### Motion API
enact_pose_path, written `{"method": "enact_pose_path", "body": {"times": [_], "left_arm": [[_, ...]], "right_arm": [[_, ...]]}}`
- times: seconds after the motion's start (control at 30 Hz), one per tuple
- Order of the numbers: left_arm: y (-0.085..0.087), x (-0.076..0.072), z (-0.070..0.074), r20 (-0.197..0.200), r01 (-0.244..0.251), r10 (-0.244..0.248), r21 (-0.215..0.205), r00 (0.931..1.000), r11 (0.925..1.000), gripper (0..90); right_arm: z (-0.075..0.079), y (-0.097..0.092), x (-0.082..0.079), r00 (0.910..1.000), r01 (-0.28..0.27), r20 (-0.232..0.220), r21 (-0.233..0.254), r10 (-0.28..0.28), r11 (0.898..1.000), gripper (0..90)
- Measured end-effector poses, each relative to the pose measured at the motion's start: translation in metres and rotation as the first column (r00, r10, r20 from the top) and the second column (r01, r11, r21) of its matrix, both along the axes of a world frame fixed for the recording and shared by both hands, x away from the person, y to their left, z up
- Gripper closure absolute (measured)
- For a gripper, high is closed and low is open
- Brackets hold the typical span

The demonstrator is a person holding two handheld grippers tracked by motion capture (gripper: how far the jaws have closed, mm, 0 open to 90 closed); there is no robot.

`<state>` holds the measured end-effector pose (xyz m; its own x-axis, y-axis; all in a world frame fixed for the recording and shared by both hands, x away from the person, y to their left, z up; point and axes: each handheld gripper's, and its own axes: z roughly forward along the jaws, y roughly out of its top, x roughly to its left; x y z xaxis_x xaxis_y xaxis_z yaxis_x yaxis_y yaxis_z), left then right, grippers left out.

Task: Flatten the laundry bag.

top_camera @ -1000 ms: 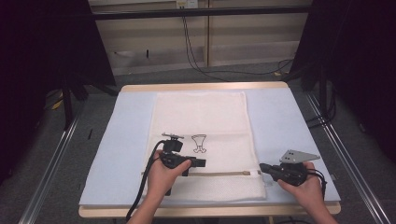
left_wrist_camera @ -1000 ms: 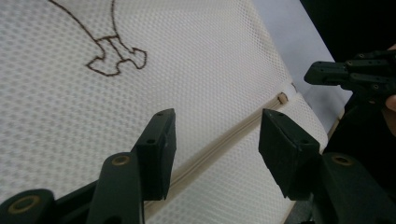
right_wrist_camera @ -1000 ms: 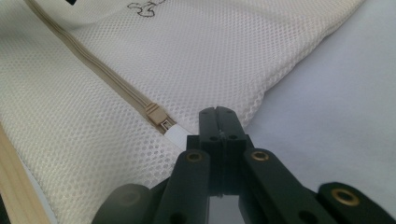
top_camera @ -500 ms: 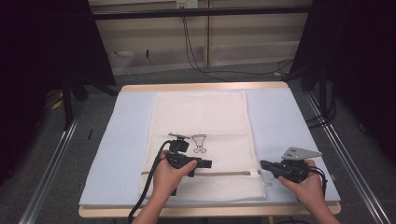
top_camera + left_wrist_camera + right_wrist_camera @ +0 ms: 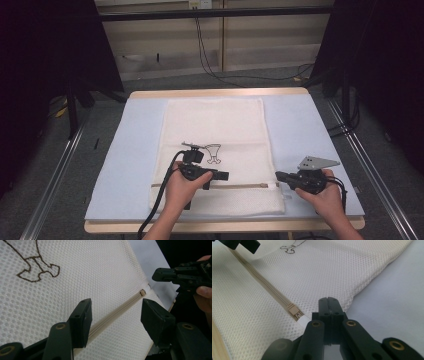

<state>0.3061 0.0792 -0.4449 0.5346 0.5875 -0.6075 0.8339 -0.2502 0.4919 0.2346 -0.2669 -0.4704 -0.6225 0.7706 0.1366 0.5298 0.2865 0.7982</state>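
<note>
We judge the zipper slider (image 5: 293, 310) lies just left of our right gripper (image 5: 329, 305), jaws closed and empty, while the left gripper (image 5: 113, 315) straddles the zipper (image 5: 117, 311), jaws open.

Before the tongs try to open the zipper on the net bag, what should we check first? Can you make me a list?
1. Mesh bag lies flat on the table: ok.
2. Zipper slider in sight, at the zipper's end near the right tongs: ok.
3. Left tongs open, over the zipper line: ok.
4. Right tongs open to take the slider: not ok, shut beside it.
5. Right tongs pinching bag fabric: cannot tell.
</note>
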Motion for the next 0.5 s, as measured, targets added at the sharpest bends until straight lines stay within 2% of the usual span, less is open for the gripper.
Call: {"method": "enact_pose_path", "body": {"times": [0.07,0.1,0.2,0.23,0.27,0.3,0.33,0.47,0.5], "left_arm": [[-0.001,0.001,-0.001,-0.007,0.009,-0.009,-0.005,0.9999,0.9999,42.4],[-0.003,0.000,-0.001,-0.018,-0.002,0.002,-0.016,0.9998,0.9999,42.4],[-0.006,-0.001,-0.003,-0.023,0.008,-0.008,-0.020,0.9997,0.9998,42.4],[-0.007,0.000,-0.003,-0.025,0.027,-0.027,-0.014,0.9993,0.9995,42.4],[-0.009,-0.001,-0.003,-0.027,0.017,-0.018,-0.025,0.9995,0.9995,42.5],[-0.010,0.000,-0.003,-0.016,0.031,-0.031,-0.018,0.9994,0.9994,42.7],[-0.013,-0.001,-0.003,-0.033,0.018,-0.019,-0.036,0.9993,0.9992,42.7],[-0.019,0.000,-0.005,-0.034,0.043,-0.045,-0.050,0.9984,0.9978,43.4],[-0.022,-0.001,-0.005,-0.045,0.034,-0.037,-0.064,0.9983,0.9973,43.5]], "right_arm": [[-0.001,0.000,0.000,1.0000,-0.004,-0.001,-0.001,0.004,1.000,90.0],[0.000,-0.001,0.000,1.0000,-0.004,-0.002,0.001,0.004,1.000,90.0],[0.000,-0.001,0.000,1.0000,-0.005,0.001,0.010,0.005,1.000,90.0],[0.000,0.000,0.000,1.0000,-0.006,0.000,0.009,0.006,1.000,90.0],[-0.001,0.001,0.000,1.0000,-0.008,-0.005,0.004,0.008,1.000,90.0],[-0.001,0.001,0.001,1.0000,-0.007,-0.002,0.005,0.007,1.000,90.0],[-0.001,0.001,0.001,0.9999,-0.014,-0.004,0.003,0.014,1.000,90.0],[-0.001,0.001,-0.001,0.9999,-0.012,-0.005,0.002,0.012,1.000,90.0],[-0.002,0.000,-0.001,0.9998,-0.017,-0.008,-0.001,0.017,1.000,90.0]]}}
